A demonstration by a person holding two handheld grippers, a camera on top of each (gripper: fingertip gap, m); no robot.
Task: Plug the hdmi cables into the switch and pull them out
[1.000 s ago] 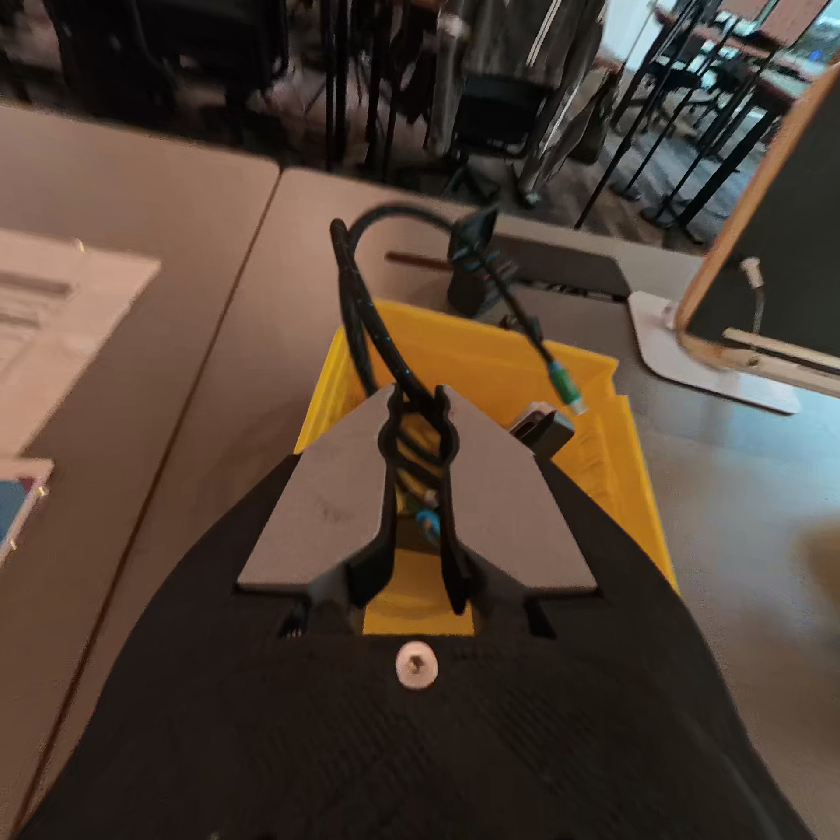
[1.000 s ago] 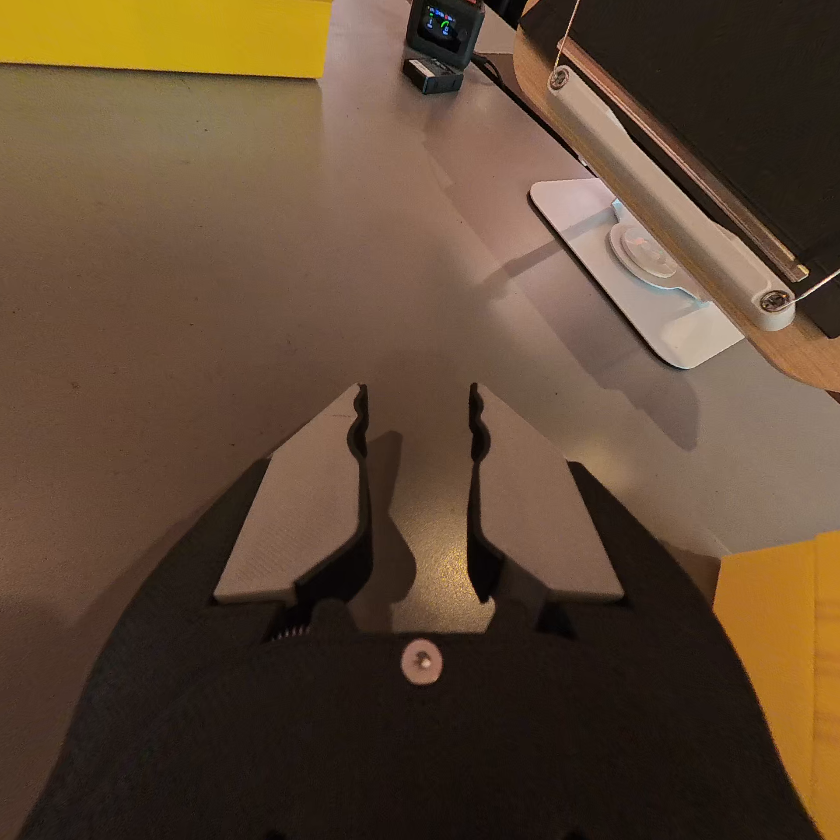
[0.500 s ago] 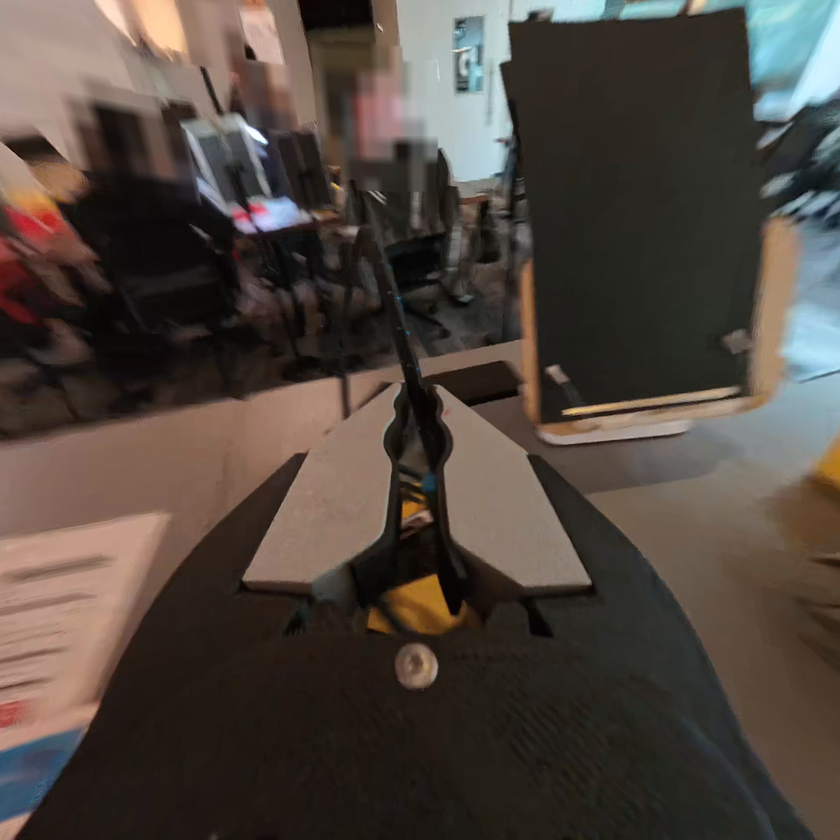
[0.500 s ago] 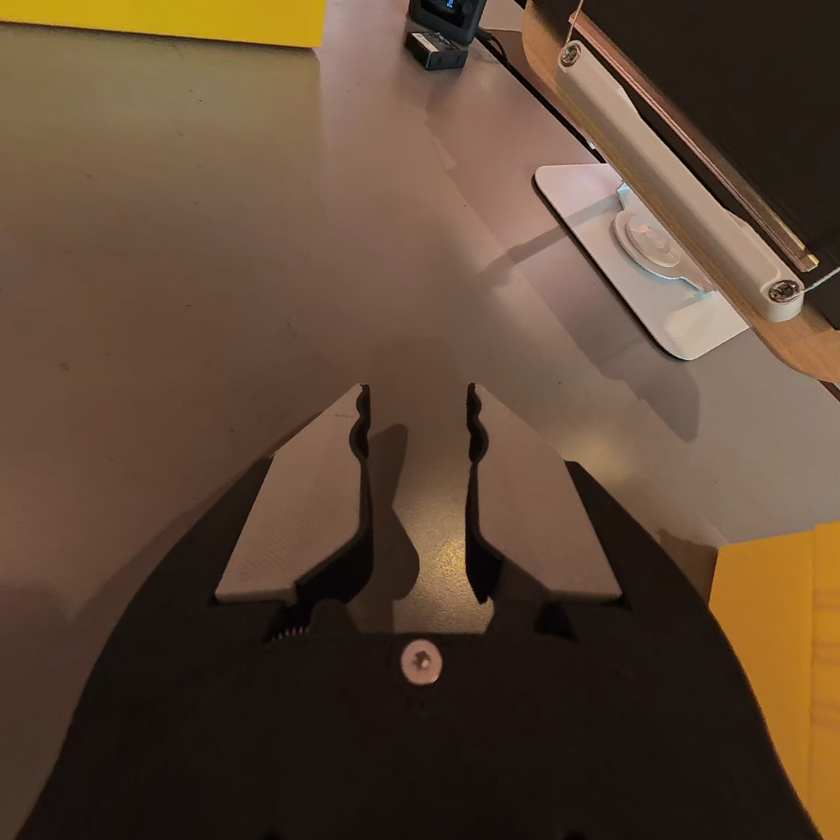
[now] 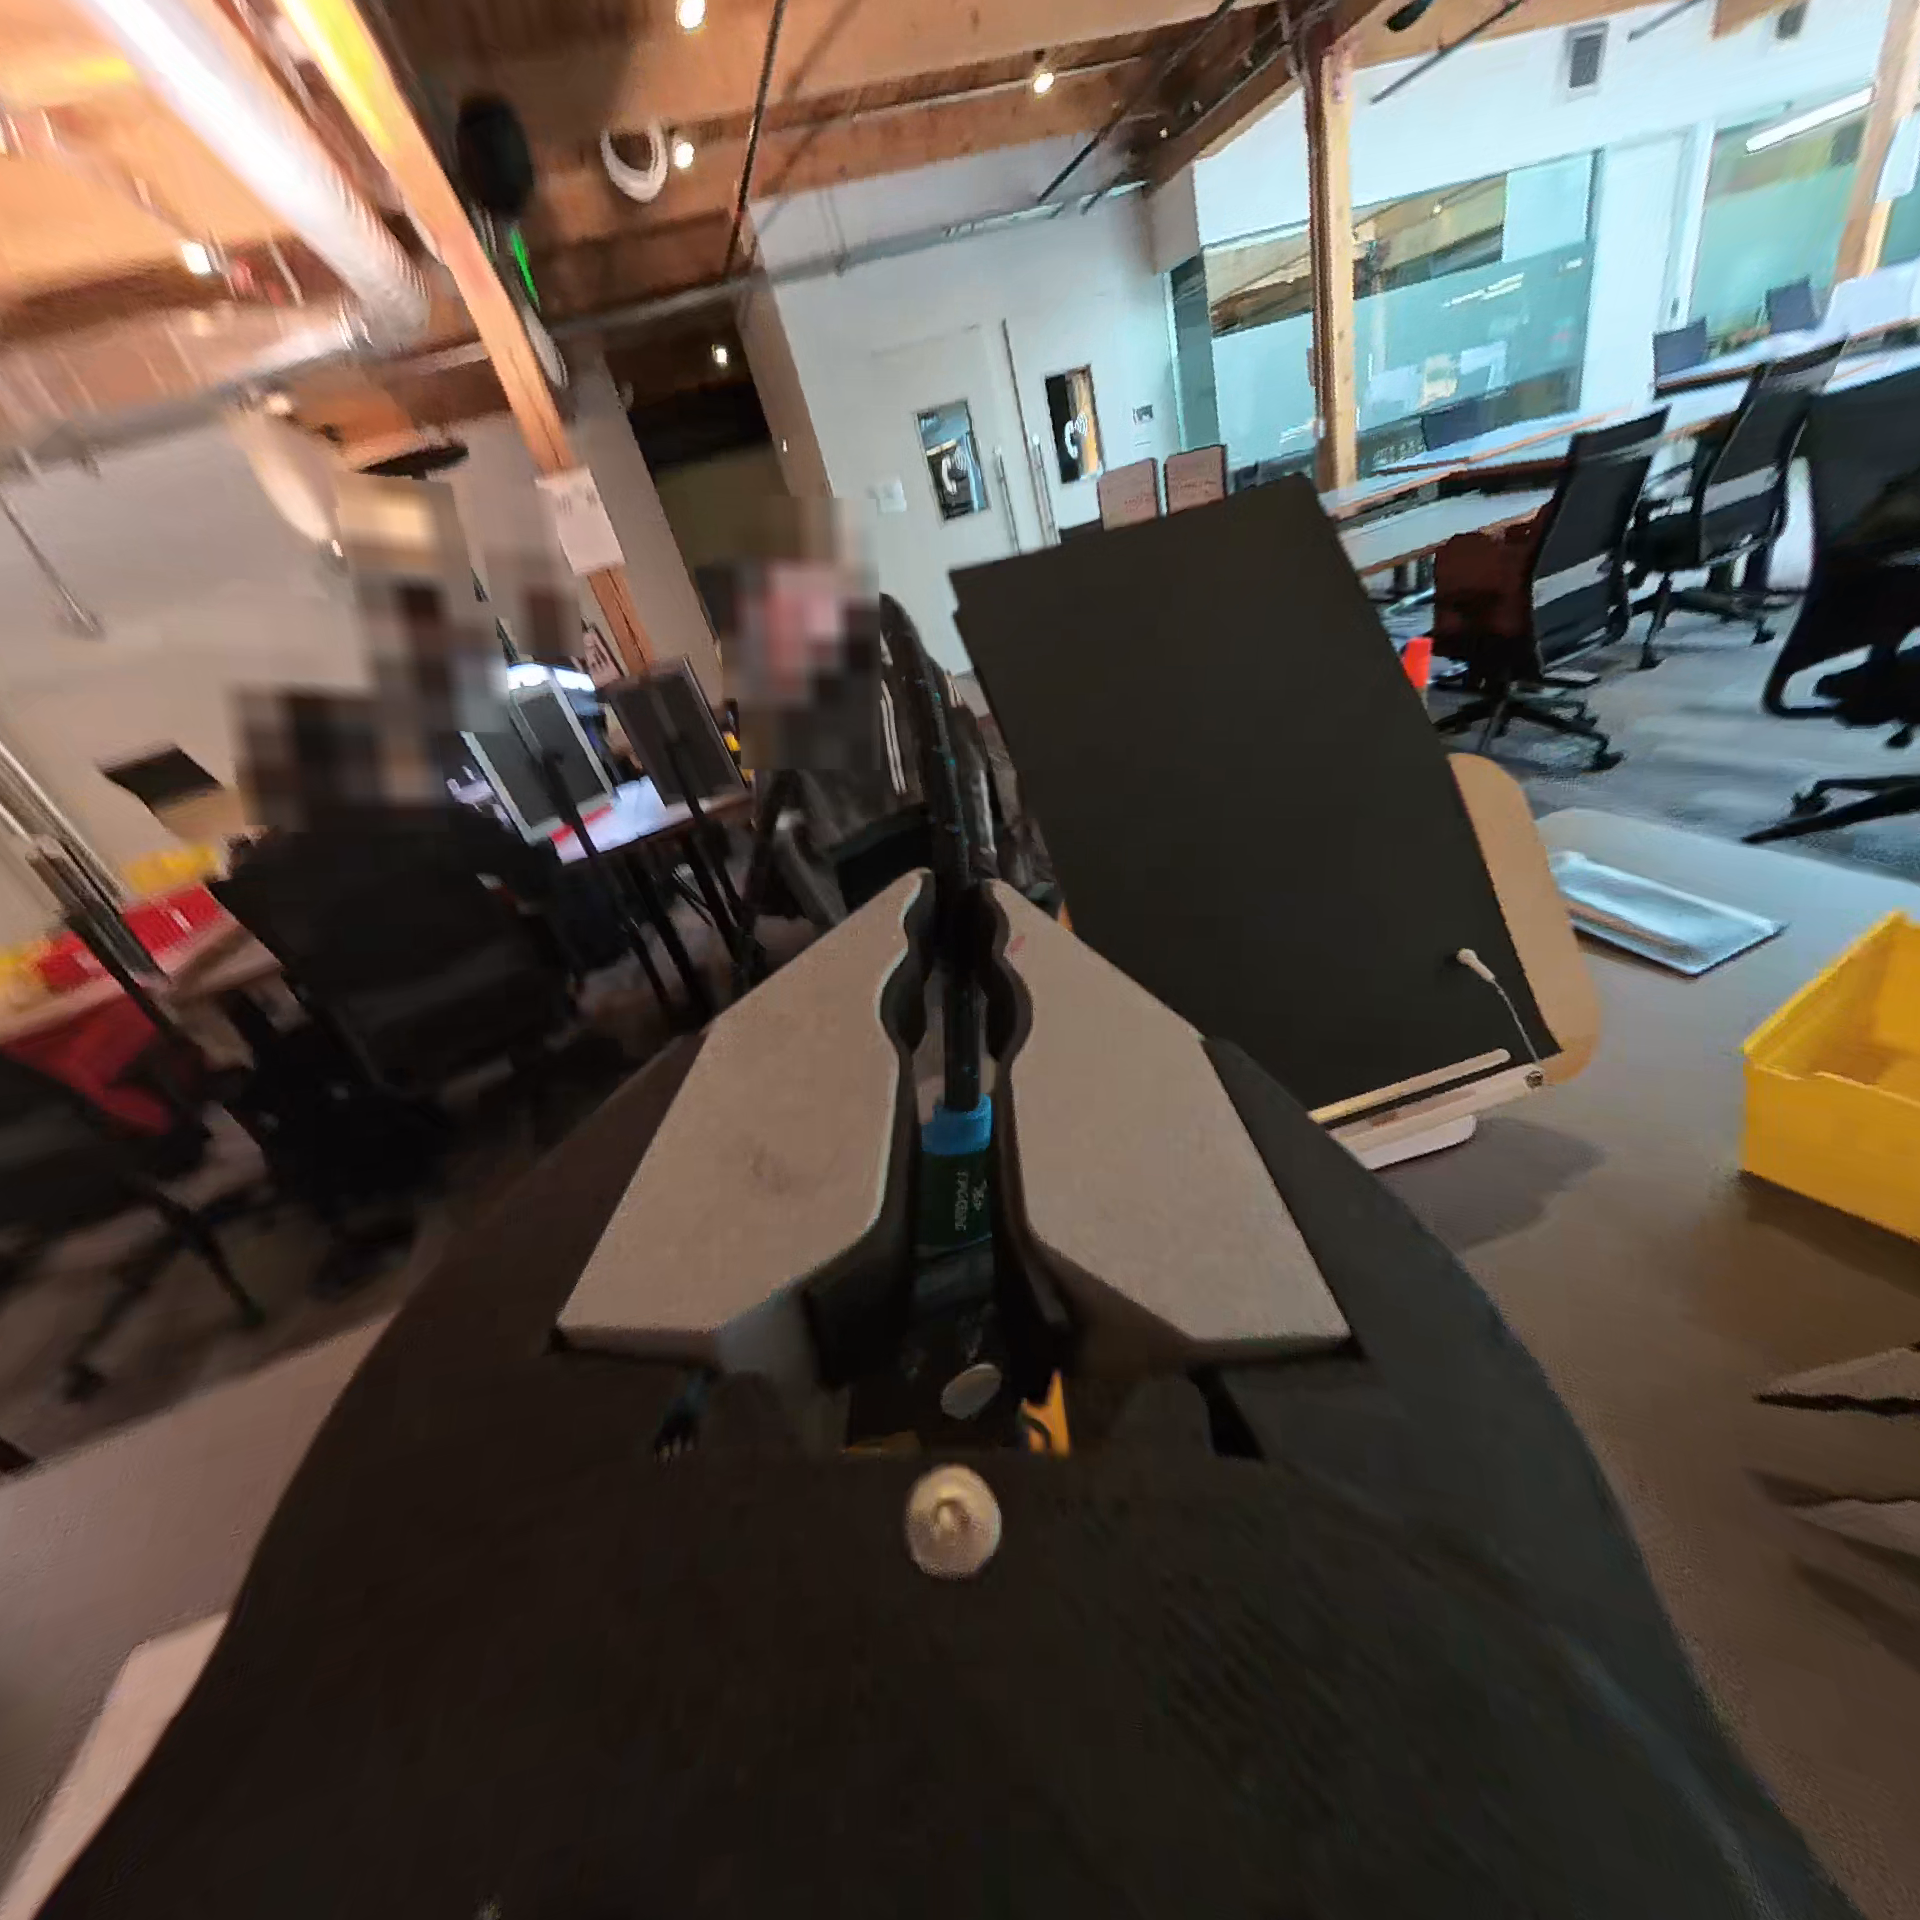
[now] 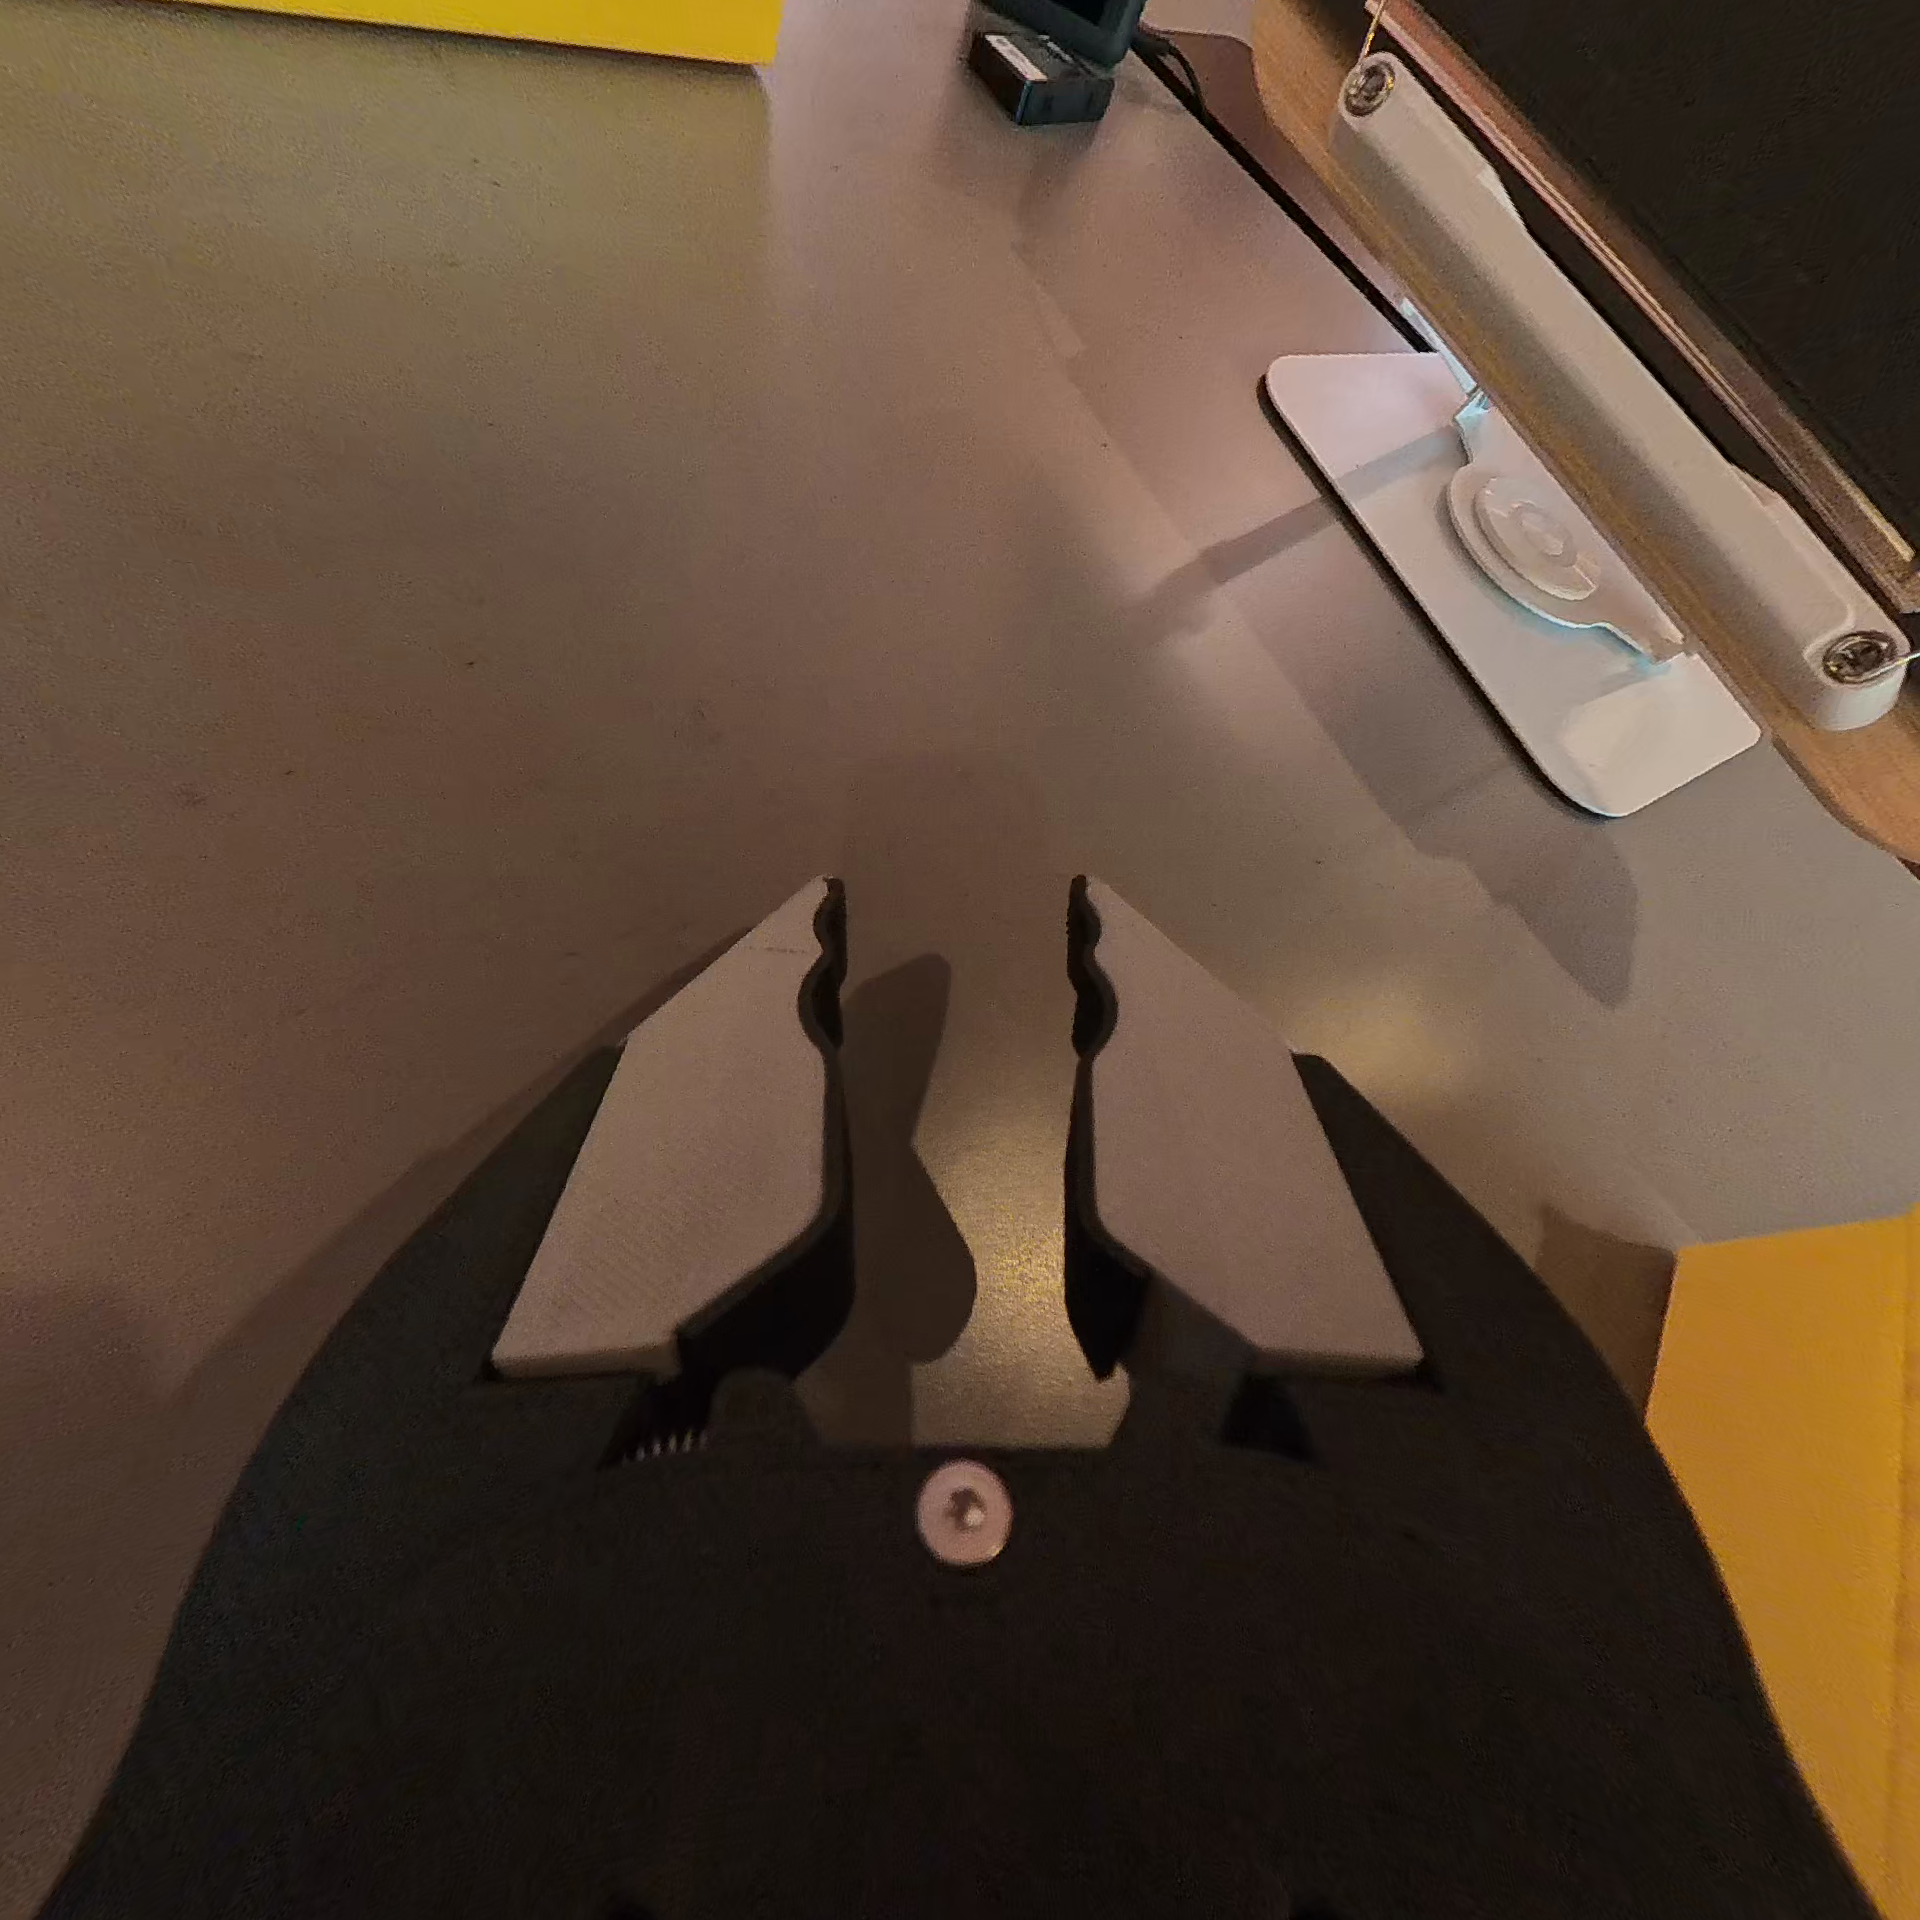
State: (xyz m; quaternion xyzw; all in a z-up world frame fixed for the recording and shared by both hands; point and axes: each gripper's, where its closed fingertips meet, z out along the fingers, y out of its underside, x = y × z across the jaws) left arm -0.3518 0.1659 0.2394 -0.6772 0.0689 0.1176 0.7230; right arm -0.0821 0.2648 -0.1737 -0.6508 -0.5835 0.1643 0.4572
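1. Left gripper: jaws closed on a black cable, which runs up out of the tips. A blue collar and a dark green plug body sit between the jaws. The plug body bears small print; it is not reproduced here.
2. Right gripper: jaws partly open with a clear gap, holding nothing. It points down at the bare grey worktop.
3. Switch: cannot be identified with certainty in either view. A small black device with a cable lies at the far edge of the worktop in the right wrist view.
4. Containers: a yellow bin stands on the worktop to the right in the left wrist view; the visible part of its inside shows no contents. In the right wrist view, a yellow edge shows at the top and a yellow surface at the lower right.
5. A black panel on a wood-edged board leans on a white stand, resting on the worktop.
6. A white sheet lies at the lower left of the left wrist view.
7. Room: open office with wooden ceiling beams, black chairs, long tables, glass partitions and monitors on a far table.
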